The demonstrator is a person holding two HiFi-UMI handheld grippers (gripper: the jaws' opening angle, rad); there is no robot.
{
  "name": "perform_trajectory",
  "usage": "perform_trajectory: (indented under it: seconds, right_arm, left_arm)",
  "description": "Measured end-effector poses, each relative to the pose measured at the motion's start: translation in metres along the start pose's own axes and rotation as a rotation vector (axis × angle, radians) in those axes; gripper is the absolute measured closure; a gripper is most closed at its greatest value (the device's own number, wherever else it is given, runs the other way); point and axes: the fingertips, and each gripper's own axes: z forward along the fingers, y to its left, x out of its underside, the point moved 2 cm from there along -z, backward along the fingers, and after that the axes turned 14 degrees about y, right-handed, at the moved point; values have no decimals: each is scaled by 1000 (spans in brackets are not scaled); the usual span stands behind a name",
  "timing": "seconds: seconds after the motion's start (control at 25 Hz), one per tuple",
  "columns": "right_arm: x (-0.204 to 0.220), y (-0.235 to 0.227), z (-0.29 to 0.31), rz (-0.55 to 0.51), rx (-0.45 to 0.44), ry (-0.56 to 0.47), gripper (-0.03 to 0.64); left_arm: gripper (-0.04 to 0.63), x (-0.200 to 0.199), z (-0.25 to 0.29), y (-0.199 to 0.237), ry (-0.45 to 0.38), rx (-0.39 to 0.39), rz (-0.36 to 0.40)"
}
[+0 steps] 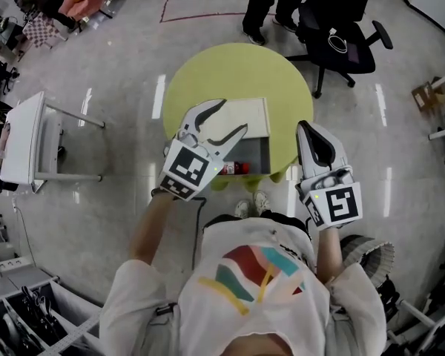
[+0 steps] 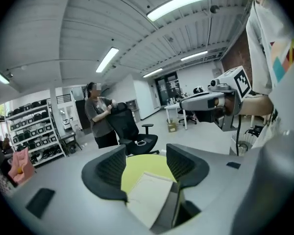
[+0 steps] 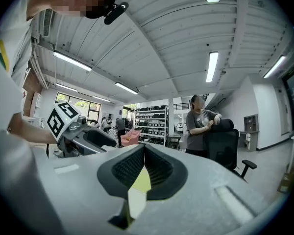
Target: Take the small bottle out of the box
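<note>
A grey box (image 1: 256,154) with its pale lid (image 1: 245,114) folded back stands on the round yellow-green table (image 1: 208,73). At the box's near edge lies a small bottle (image 1: 238,167) with a red end, partly hidden by my left gripper. My left gripper (image 1: 234,116) hovers over the box with its jaws open and nothing between them; in the left gripper view (image 2: 144,168) the lid (image 2: 147,197) shows through the gap. My right gripper (image 1: 304,127) is held off the table's right edge, its jaws shut (image 3: 143,150) and empty.
A black office chair (image 1: 343,43) and a standing person (image 1: 271,2) are behind the table. A white side table (image 1: 30,136) stands to the left, and a wire basket (image 1: 369,254) sits at the lower right. Storage shelves (image 2: 29,131) line the far wall.
</note>
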Motion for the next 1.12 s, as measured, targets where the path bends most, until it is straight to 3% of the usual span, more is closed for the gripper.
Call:
perform_trajectory:
  seconds: [0.08, 0.32, 0.68, 0.8, 1.12]
  right_arm:
    - [3, -1, 0, -2, -7, 12, 612]
    - [14, 1, 0, -2, -20, 41, 612]
    - [27, 10, -2, -14, -49, 88, 612]
    - [31, 11, -5, -19, -61, 99, 612]
    - [48, 14, -16, 3, -63, 139, 612]
  left_arm:
    - [348, 11, 13, -4, 56, 62, 12]
    - [348, 68, 54, -30, 301, 250, 147]
    - [348, 178, 92, -80, 714, 639, 270]
    - [348, 204, 99, -83, 809, 687, 294]
    - [348, 226, 100, -95, 918, 761, 414]
